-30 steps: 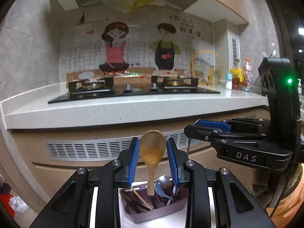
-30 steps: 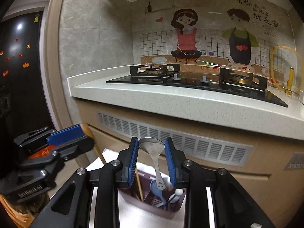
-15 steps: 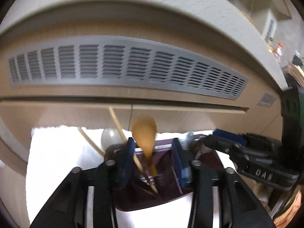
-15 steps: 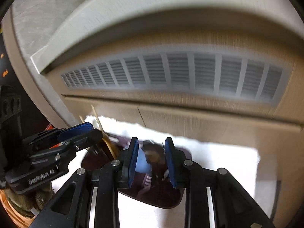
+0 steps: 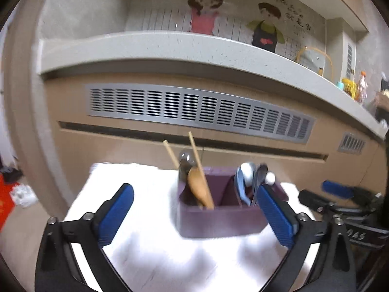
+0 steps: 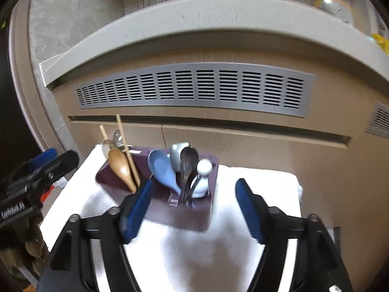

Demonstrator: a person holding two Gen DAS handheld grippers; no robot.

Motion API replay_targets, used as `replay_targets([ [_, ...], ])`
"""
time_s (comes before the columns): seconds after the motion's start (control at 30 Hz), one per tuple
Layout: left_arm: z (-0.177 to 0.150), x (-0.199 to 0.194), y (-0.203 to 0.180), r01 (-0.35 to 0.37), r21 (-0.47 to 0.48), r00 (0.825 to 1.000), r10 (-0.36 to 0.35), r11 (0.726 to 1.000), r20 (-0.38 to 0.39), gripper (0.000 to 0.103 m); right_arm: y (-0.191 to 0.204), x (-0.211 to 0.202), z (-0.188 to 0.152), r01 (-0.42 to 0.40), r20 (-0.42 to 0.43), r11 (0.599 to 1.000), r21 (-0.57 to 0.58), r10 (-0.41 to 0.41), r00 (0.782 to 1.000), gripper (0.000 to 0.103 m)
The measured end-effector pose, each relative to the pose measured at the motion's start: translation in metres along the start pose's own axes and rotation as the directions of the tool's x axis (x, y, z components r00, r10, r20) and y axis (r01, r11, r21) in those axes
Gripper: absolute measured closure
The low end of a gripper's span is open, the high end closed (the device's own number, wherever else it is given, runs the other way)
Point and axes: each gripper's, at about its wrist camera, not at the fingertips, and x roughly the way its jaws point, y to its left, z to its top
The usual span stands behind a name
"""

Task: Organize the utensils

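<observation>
Nearly done, by the look of it. Wooden spoon and chopsticks standing in the left compartment of the purple utensil holder on the white worktop; metal spoon and blue spoon upright in the right compartment. Left gripper fingers spreading wide, pinching nothing; right gripper fingers likewise opening, empty. No loose utensils visible on the worktop.
</observation>
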Motion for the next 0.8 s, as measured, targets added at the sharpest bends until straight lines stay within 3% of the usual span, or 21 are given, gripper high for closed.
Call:
replay_targets([
  [0.1,-0.025,-0.028,-0.012,-0.048,0.104,0.999,0.047,0.993,0.018,0.0,0.01,-0.025,-0.021,0.045,0.039,0.999,-0.024,-0.044,0.998,0.021],
  [0.17,-0.04,-0.046,-0.014,-0.067,0.123,0.998,0.065,0.99,0.025,0.0,0.018,-0.043,-0.038,0.08,0.069,0.996,-0.044,-0.077,0.995,0.018],
  [0.3,-0.068,-0.08,-0.01,-0.073,0.071,0.997,0.073,0.995,0.003,0.0,0.026,-0.082,-0.076,0.127,0.118,0.991,-0.048,-0.121,0.986,0.01],
  [0.47,-0.101,-0.123,-0.009,-0.162,0.046,0.985,0.159,0.986,0.06,0.0,0.024,-0.114,-0.114,0.159,0.153,0.987,0.01,-0.159,0.975,0.002],
  [0.63,-0.111,-0.139,-0.016,-0.139,0.057,0.989,0.135,0.989,0.06,0.0,0.026,-0.119,-0.141,0.149,0.115,0.989,0.0,-0.148,0.982,0.001],
  [0.8,-0.114,-0.145,-0.027,-0.138,0.093,0.989,0.134,0.986,0.055,0.0,0.023,-0.135,-0.144,0.154,0.156,0.988,0.029,-0.157,0.975,0.001],
])
